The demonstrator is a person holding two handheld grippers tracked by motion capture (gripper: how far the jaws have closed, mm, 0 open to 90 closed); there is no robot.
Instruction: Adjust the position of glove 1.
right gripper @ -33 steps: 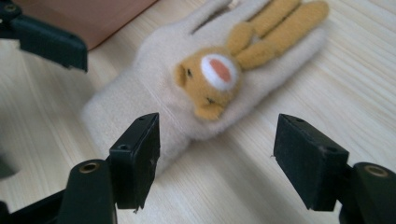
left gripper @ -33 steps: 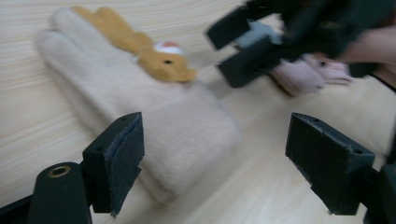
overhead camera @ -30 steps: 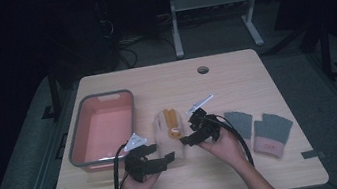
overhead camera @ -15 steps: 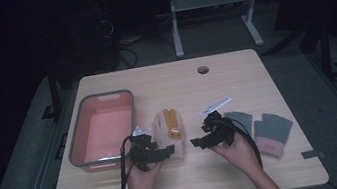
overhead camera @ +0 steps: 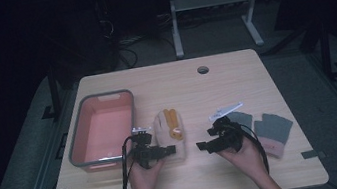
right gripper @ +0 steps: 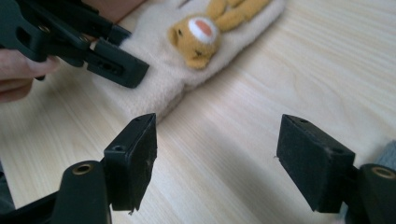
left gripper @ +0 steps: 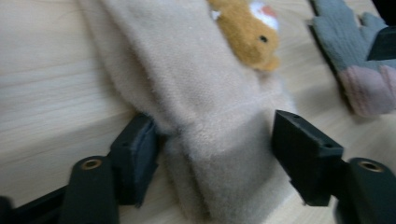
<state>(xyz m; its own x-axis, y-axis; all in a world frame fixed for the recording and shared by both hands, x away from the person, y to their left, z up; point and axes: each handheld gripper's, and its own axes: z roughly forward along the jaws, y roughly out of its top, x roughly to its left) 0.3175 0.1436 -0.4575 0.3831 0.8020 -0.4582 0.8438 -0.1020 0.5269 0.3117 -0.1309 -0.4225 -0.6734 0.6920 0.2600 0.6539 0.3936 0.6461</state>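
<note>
A cream mitten [overhead camera: 169, 129] with an orange bear sewn on it lies flat at the table's middle. My left gripper [overhead camera: 165, 150] is at its near end. In the left gripper view the cuff [left gripper: 210, 93] lies between the jaws [left gripper: 215, 140], which have just been closing. One pad touches the fleece and the other stands just off it, so nothing is squeezed. My right gripper [overhead camera: 206, 139] is open to the right of the mitten, its jaws [right gripper: 217, 144] over bare wood. The right gripper view also shows the mitten [right gripper: 173, 70] with the left gripper's jaw beside it.
A pink tub with a grey rim [overhead camera: 75, 144] stands left of the mitten. Two grey gloves with pink cuffs [overhead camera: 273, 129] lie at the right, a white tag [overhead camera: 226, 111] beside them; one glove [left gripper: 350, 46] is in the left gripper view. A round hole [overhead camera: 202, 69] is near the far edge.
The left gripper has moved up to the mitten's near end and its jaws have narrowed around the cuff. The right gripper has drawn away from the mitten to the right.
</note>
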